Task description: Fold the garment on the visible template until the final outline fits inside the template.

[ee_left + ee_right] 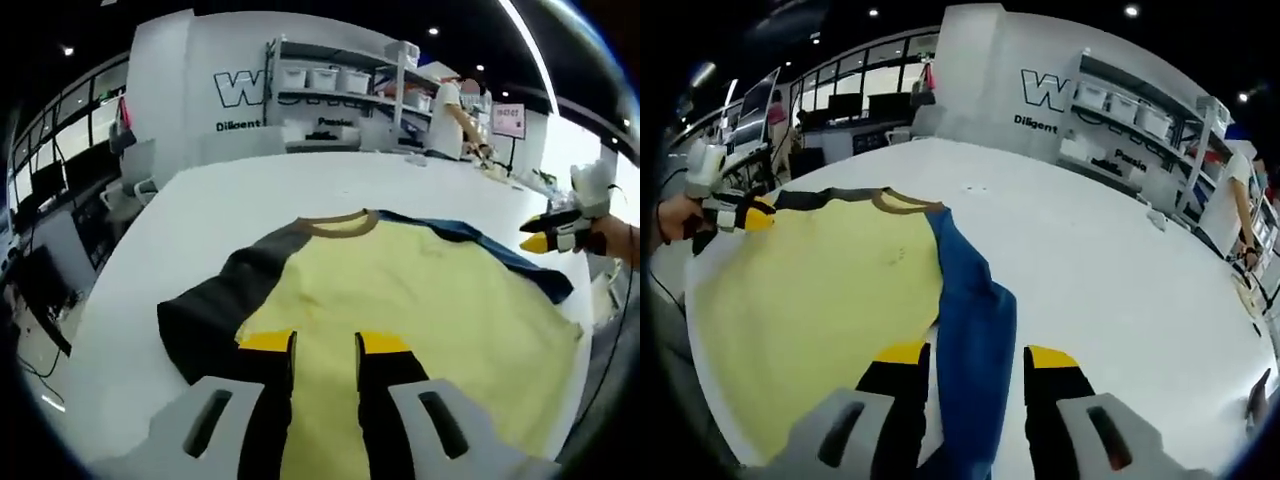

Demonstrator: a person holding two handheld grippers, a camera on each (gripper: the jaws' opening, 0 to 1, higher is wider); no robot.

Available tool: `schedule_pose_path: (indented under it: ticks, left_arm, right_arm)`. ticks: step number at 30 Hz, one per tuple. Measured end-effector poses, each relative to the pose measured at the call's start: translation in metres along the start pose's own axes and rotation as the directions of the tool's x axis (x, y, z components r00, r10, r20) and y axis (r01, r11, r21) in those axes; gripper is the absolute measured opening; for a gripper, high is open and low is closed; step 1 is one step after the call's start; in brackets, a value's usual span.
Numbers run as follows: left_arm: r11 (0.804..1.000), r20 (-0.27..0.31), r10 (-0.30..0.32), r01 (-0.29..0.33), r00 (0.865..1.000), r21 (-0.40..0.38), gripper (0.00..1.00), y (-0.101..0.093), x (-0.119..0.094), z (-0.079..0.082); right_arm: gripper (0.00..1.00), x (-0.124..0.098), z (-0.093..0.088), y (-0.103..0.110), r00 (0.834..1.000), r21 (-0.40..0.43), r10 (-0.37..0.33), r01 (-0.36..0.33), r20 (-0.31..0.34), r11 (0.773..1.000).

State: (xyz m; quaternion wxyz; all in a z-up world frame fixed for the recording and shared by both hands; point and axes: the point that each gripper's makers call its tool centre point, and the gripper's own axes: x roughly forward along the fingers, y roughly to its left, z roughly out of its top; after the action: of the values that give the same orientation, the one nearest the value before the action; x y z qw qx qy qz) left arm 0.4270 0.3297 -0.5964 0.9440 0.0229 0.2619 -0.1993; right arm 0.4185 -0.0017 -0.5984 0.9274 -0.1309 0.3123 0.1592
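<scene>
A pale yellow shirt (pixel 420 300) with a brown collar (pixel 340 222) lies flat on the white table (pixel 260 195). It has a dark grey sleeve (pixel 215 305) and a blue sleeve (pixel 975 310). My left gripper (pixel 326 343) is open, low over the yellow body near the dark sleeve. My right gripper (pixel 976 355) is open too, with the blue sleeve running between its jaws; I cannot tell if they touch it. Each gripper also shows in the other's view: the right gripper (pixel 548 238) past the blue sleeve (pixel 500 250), the left gripper (pixel 740 215) near the dark sleeve (pixel 825 197).
White tabletop (pixel 1110 260) stretches beyond the collar. Shelves with white bins (pixel 325 78) stand behind the table. A person (pixel 450 120) works at the far right. Monitors and chairs (pixel 60 180) line the left side. The table's edge (pixel 90 330) runs close by the dark sleeve.
</scene>
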Motion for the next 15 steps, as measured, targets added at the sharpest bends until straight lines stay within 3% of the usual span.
schedule_pose_path:
  ticks: [2, 5, 8, 10, 15]
  left_arm:
    - [1.000, 0.001, -0.009, 0.009, 1.000, 0.006, 0.20, -0.007, -0.004, 0.000]
    - [1.000, 0.007, -0.005, 0.005, 1.000, 0.013, 0.23, -0.016, -0.015, 0.000]
    - [1.000, 0.018, -0.020, 0.020, 1.000, 0.007, 0.23, -0.022, -0.025, -0.002]
    - [0.996, 0.056, -0.045, 0.049, 0.997, -0.070, 0.22, -0.029, -0.029, -0.001]
    - [0.998, 0.035, -0.043, 0.045, 0.998, -0.051, 0.22, -0.033, -0.034, -0.010]
  right_arm:
    - [0.34, -0.005, -0.003, 0.000, 1.000, 0.011, 0.000, 0.000, -0.001, 1.000]
    - [0.34, -0.013, -0.016, -0.001, 0.999, 0.068, -0.001, 0.005, -0.052, 0.998]
    - [0.33, -0.022, -0.031, -0.006, 0.995, 0.041, -0.025, 0.029, -0.097, 0.999]
    - [0.34, -0.027, -0.045, -0.006, 0.989, 0.050, -0.020, 0.027, -0.143, 0.998]
    - [0.33, -0.034, -0.058, -0.006, 0.987, 0.048, -0.018, 0.026, -0.163, 0.999]
